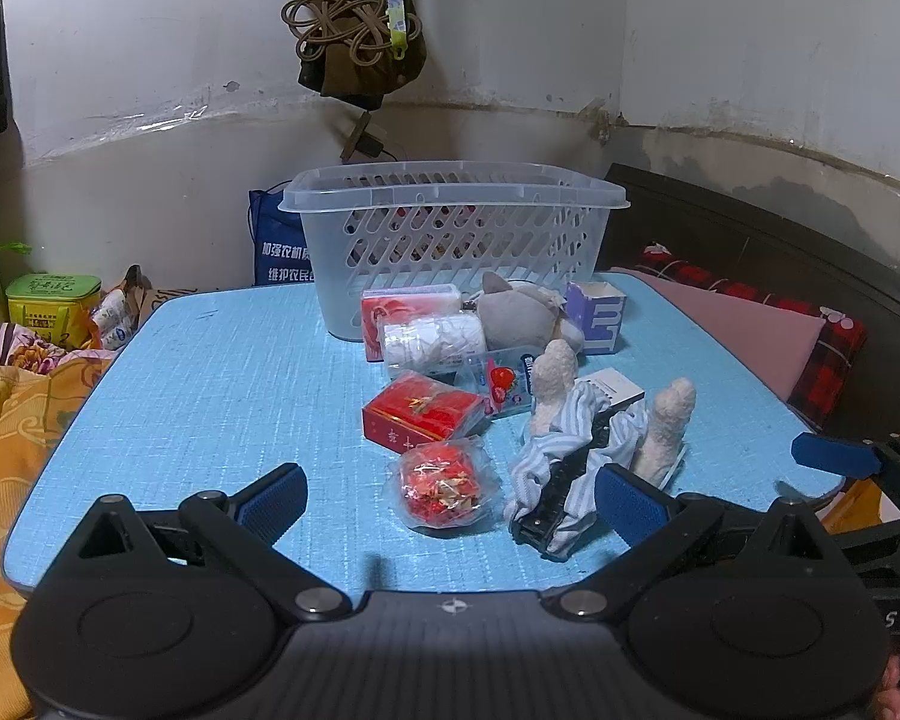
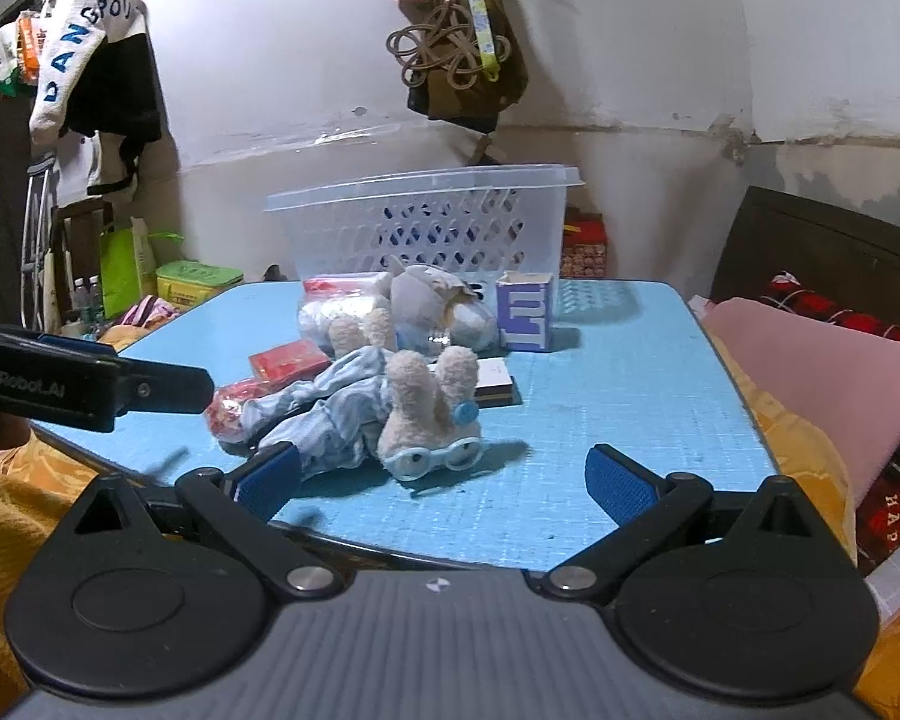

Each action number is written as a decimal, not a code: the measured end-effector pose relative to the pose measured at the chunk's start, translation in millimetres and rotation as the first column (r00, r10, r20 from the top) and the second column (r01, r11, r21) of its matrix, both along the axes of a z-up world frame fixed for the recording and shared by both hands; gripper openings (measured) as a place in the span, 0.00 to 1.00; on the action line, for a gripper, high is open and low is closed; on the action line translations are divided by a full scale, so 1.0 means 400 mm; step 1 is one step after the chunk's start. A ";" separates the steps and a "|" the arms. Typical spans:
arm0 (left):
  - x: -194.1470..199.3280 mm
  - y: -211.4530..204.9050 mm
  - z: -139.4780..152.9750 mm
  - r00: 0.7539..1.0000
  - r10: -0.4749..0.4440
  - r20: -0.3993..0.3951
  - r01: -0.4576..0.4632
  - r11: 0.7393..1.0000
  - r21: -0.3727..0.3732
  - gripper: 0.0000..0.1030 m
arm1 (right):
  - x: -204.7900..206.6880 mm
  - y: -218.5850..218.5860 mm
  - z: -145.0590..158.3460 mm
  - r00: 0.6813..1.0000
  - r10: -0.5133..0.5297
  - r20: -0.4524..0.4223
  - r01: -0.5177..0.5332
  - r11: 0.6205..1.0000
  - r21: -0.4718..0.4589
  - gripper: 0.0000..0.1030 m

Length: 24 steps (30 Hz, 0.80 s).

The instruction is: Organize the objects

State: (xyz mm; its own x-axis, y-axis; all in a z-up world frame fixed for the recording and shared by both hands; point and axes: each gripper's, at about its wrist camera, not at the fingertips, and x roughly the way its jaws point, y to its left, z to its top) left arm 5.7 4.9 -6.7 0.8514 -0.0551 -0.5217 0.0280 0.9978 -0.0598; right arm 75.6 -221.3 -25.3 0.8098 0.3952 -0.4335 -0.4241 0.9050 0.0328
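Note:
A clear plastic basket [image 1: 450, 240] stands at the far side of the blue table [image 1: 210, 396]. In front of it lies a pile: a red box [image 1: 417, 414], a bag of red sweets [image 1: 444, 489], a roll of white cloth in plastic [image 1: 432, 339], a grey plush [image 1: 525, 312], a purple carton [image 1: 597, 315] and a cream rabbit plush in striped clothes [image 1: 576, 450]. My left gripper [image 1: 450, 504] is open and empty, just short of the sweets bag. My right gripper [image 2: 444, 480] is open and empty, near the rabbit plush [image 2: 429, 414].
An orange blanket [image 1: 6, 450] and a green tin [image 1: 54, 300] lie left of the table. A pink cushion [image 1: 744, 324] and a red plaid cloth lie on the right. Bags hang on the wall [image 1: 354, 30] behind the basket.

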 end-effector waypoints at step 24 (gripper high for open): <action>0.005 0.009 -0.003 1.000 0.004 -0.003 -0.004 1.000 -0.008 1.00 | 0.005 0.002 -0.008 1.000 0.004 -0.006 -0.004 1.000 0.020 1.00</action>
